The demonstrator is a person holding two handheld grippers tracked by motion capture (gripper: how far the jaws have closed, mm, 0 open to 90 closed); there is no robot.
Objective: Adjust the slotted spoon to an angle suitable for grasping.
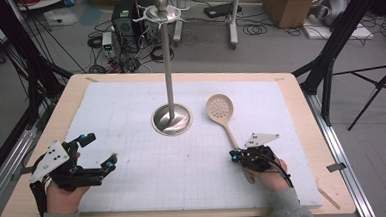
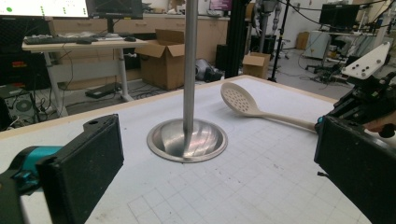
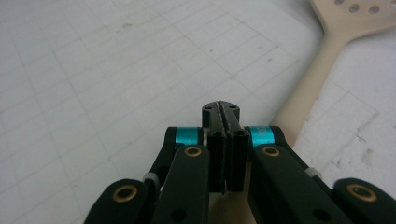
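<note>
While right tongs (image 3: 223,109) closed, spoon (image 3: 322,56) just beside.

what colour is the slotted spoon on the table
Pale cream or beige, the slotted spoon shows best in the high view.

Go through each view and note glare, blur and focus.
High view: even light, soft overall, glare on the stand base. Left gripper view: near pads blurred, base mirrors the pole. Right gripper view: shut right claw sharp, spoon soft beyond.
</note>
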